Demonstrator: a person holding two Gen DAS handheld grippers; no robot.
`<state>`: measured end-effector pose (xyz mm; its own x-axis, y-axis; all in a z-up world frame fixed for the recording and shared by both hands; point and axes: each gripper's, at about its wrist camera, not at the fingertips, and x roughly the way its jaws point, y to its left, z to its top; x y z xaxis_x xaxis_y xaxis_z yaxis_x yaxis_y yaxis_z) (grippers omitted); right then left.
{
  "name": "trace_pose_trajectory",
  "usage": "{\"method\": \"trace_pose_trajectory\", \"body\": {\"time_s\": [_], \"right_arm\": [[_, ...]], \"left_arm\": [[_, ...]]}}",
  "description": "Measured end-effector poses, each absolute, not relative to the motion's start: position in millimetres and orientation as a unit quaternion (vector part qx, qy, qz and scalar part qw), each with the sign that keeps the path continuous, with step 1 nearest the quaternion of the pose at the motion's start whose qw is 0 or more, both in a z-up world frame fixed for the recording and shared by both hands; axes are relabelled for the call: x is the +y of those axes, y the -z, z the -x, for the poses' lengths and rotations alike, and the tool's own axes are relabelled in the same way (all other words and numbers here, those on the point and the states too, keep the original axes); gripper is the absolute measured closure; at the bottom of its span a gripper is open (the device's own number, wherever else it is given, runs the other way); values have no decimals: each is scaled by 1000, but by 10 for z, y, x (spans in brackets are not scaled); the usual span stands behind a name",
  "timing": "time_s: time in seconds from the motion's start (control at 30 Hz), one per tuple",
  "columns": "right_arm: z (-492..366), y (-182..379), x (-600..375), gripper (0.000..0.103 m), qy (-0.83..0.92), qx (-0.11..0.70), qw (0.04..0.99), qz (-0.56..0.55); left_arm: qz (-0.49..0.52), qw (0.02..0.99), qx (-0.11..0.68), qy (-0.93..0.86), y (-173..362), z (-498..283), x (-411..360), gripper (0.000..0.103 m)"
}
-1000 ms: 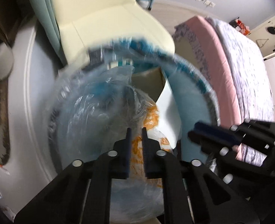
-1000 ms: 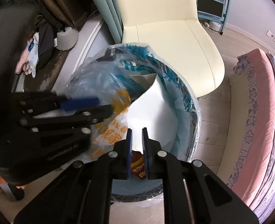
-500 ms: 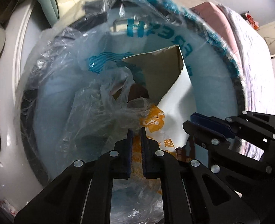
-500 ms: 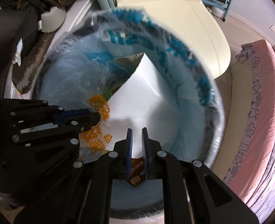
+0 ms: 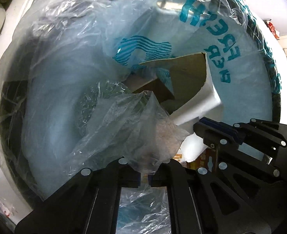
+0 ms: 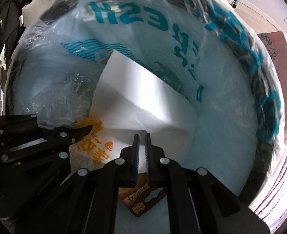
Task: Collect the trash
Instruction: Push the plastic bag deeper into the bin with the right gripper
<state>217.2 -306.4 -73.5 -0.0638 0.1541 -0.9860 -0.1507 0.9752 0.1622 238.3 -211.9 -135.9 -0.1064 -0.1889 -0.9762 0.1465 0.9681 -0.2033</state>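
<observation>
Left wrist view: lined bin (image 5: 248,105) with torn carton (image 5: 184,78); left fingers (image 5: 159,173) clamped on clear bag (image 5: 143,128), right fingers (image 6: 147,152) on wrapper (image 6: 141,200).

Inside the lined bin (image 6: 268,89) most of the middle is blocked: a tall white carton (image 6: 135,105) leans up through the centre, its torn brown flap (image 5: 184,76) at the far side. Crumpled clear plastic (image 5: 139,128) crowds the near left. The two grippers, left (image 5: 143,177) and right (image 6: 141,146), sit side by side, close together. Open room lies along the liner's right wall (image 6: 221,136), past the carton.
</observation>
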Motion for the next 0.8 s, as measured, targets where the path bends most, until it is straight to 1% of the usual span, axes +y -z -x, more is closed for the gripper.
{"method": "trace_pose_trajectory", "body": {"time_s": [0.17,0.27,0.4,0.6,0.8], "right_arm": [[-2141,732,-3048,97,-126,717,686,5],[-2043,761,-2966,97,-148,712,686,33],[-2002,759,-2924,97,-152,712,685,27],[-1971,738,-2907,97,-167,729,664,7],[-2063,746,-2920,97,-166,735,658,7]], "left_arm": [[-3,675,725,141,1328,-2385,-2167,98],[-31,674,721,158,1315,-2384,-2269,98],[-26,669,724,167,1329,-2421,-2272,98],[-16,632,754,180,1375,-2452,-2259,98],[-18,629,757,175,1412,-2491,-2291,98]]}}
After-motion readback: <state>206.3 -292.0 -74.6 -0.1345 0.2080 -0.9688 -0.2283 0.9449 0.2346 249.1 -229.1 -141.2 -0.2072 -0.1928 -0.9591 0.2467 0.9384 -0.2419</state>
